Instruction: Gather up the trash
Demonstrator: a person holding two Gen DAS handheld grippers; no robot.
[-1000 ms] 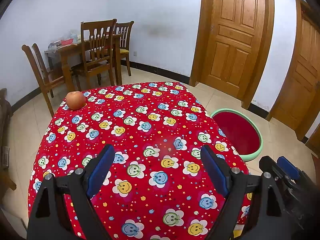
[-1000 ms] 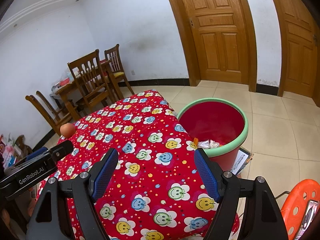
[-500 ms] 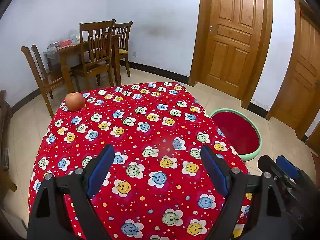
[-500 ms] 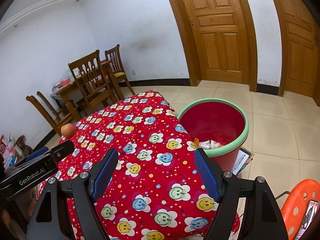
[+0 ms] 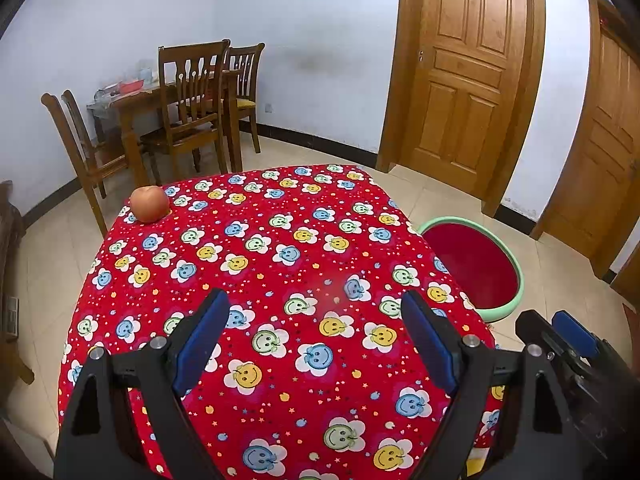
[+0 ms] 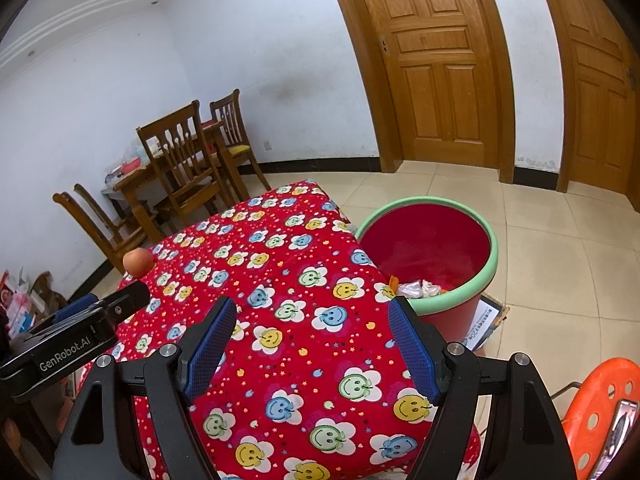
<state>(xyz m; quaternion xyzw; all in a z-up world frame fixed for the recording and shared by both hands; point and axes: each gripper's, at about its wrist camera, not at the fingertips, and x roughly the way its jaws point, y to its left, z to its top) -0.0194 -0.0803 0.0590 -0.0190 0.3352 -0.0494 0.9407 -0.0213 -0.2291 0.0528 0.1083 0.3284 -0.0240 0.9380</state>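
A red bin with a green rim [image 6: 492,256] stands on the floor at the table's right side; white and orange scraps [image 6: 418,288] lie in its bottom. The same bin [image 5: 516,276] shows in the left wrist view. The table [image 5: 280,264] wears a red cloth printed with smiley flowers. An apple [image 5: 149,203] rests at its far left corner, also seen as the apple [image 6: 137,263] in the right wrist view. My left gripper [image 5: 316,336] hangs open over the near part of the cloth, holding nothing. My right gripper [image 6: 310,344] is open too, above the cloth beside the bin.
A wooden dining table with chairs [image 5: 188,112] stands by the far wall. Two wooden doors [image 5: 468,76] are shut. An orange perforated stool [image 6: 600,412] sits at lower right, and a flat box [image 6: 486,324] lies on the tiles behind the bin.
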